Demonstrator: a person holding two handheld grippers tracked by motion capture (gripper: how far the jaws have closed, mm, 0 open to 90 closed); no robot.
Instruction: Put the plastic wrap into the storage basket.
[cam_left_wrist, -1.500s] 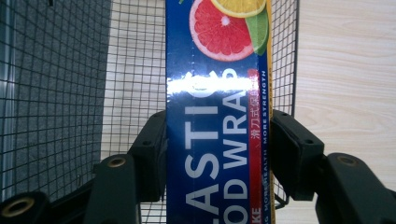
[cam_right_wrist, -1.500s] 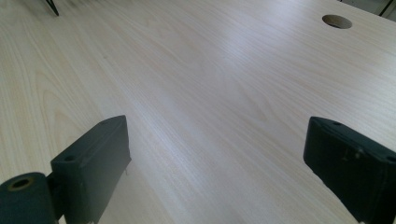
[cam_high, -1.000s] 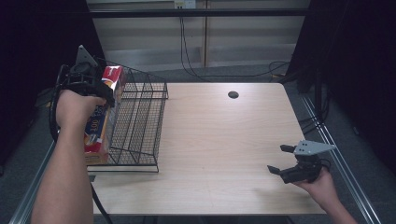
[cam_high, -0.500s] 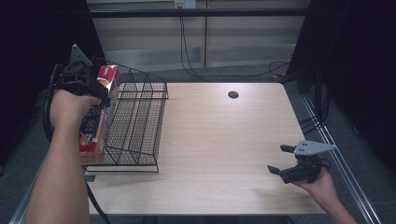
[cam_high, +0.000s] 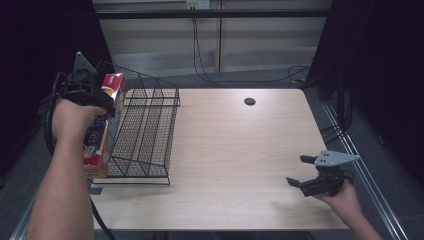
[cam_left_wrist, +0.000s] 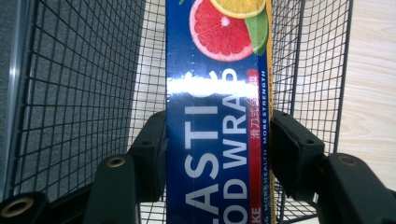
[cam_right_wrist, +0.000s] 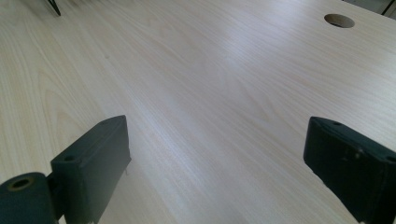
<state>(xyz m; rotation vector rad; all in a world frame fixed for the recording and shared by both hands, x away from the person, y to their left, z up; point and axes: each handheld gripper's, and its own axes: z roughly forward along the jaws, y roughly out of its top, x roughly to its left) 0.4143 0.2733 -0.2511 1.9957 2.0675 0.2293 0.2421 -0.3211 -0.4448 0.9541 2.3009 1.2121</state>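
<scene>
The left gripper (cam_left_wrist: 217, 140) is clamping a long box of plastic wrap (cam_left_wrist: 217, 112) between its jaws, holding it over the left side of the wire basket (cam_high: 145, 130). The right gripper (cam_high: 304, 171) is resting wide open and empty near the table's (cam_high: 240, 150) right edge. Since a second ago, the box is sitting further left; the right gripper is unchanged.

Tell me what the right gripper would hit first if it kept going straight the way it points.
Probably nothing soon: ahead of the open right gripper lies bare table; the wire basket stands far beyond.
</scene>
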